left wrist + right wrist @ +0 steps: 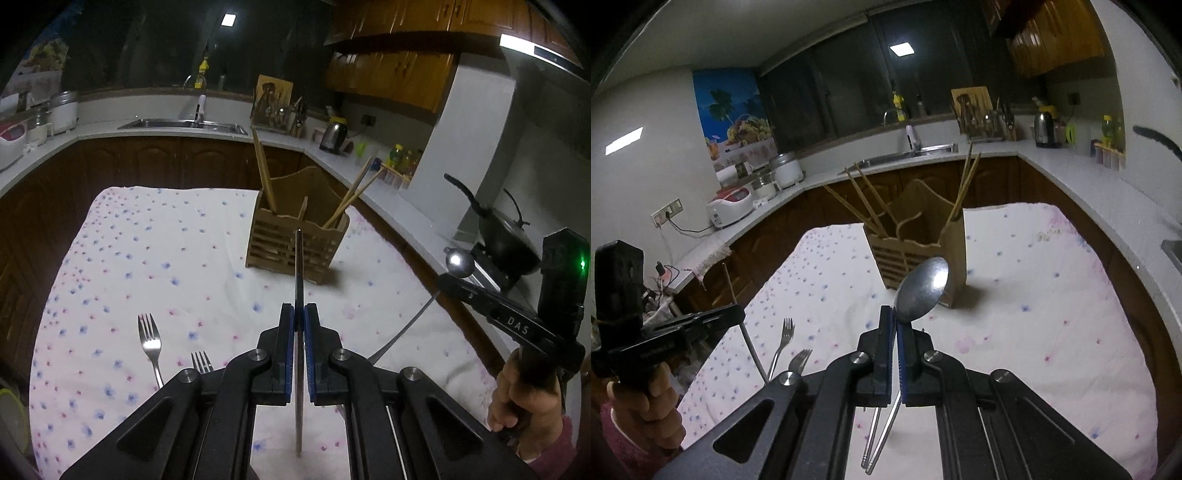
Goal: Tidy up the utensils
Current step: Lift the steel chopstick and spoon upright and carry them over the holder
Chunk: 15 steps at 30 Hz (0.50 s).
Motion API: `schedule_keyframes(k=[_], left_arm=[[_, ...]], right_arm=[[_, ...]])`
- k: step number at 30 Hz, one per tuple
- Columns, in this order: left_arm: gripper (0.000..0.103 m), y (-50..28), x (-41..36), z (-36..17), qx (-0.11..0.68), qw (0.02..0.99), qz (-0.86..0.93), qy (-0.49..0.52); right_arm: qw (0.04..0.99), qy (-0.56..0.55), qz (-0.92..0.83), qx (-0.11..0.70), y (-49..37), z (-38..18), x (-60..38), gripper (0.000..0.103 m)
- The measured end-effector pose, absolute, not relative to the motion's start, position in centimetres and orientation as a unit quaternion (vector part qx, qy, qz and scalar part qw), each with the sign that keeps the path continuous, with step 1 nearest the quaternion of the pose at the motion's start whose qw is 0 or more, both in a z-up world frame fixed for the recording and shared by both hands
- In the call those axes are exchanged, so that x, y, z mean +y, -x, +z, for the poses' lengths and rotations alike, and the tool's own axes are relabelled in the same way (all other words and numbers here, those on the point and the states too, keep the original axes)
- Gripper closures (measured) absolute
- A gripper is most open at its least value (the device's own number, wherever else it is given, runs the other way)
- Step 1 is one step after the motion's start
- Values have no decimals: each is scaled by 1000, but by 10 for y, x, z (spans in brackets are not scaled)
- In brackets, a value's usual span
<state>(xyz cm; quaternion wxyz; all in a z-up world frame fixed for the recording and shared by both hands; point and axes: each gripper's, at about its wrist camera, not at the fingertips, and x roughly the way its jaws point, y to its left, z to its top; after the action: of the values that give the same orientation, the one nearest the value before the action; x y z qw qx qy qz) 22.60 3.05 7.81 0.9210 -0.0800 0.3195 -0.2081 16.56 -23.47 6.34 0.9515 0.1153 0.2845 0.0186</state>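
Left gripper [299, 314] clamped on a thin metal utensil [299, 266] seen edge-on (likely a spoon, type not clear from this angle), blade-thin profile sticking up past the blue pads, handle running down between the jaws toward the camera. Right gripper [897, 321] clamped on a spoon [921, 290] at the neck, bowl up and tilted right, handle passing back under the jaws. Both held in the air above the cloth, short of the wooden holder [295, 240].

Holder standing upright on the floral tablecloth [147, 258], slatted front, divided into compartments. Wooden chopsticks [264, 170] leaning left out of the left compartment, more chopsticks [356, 195] leaning right out of the right one; middle section looks empty from the left wrist view (hard to be sure). From the right wrist view, same holder [955, 251] just behind the spoon bowl.

Two forks [149, 343] lying flat on the cloth, near the left gripper, tines pointing away, side by side and slightly apart; second fork [201, 362] partly hidden behind the gripper body. Pair of metal chopsticks [873, 439] lying on the cloth under the right gripper, ends toward the camera.

Hand [517, 391] gripping the right tool's handle at right edge of the left view; other hand [655, 398], pink sleeve, on the left tool. Kitchen counter [221, 134] with sink behind.
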Motion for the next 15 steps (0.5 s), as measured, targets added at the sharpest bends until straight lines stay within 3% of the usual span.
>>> schedule_keyframes(k=[15], left_arm=[[100,-230,38,96,273,934,-209,101]], right_arm=[[956,-123,1,265,-166,73,-246,101]])
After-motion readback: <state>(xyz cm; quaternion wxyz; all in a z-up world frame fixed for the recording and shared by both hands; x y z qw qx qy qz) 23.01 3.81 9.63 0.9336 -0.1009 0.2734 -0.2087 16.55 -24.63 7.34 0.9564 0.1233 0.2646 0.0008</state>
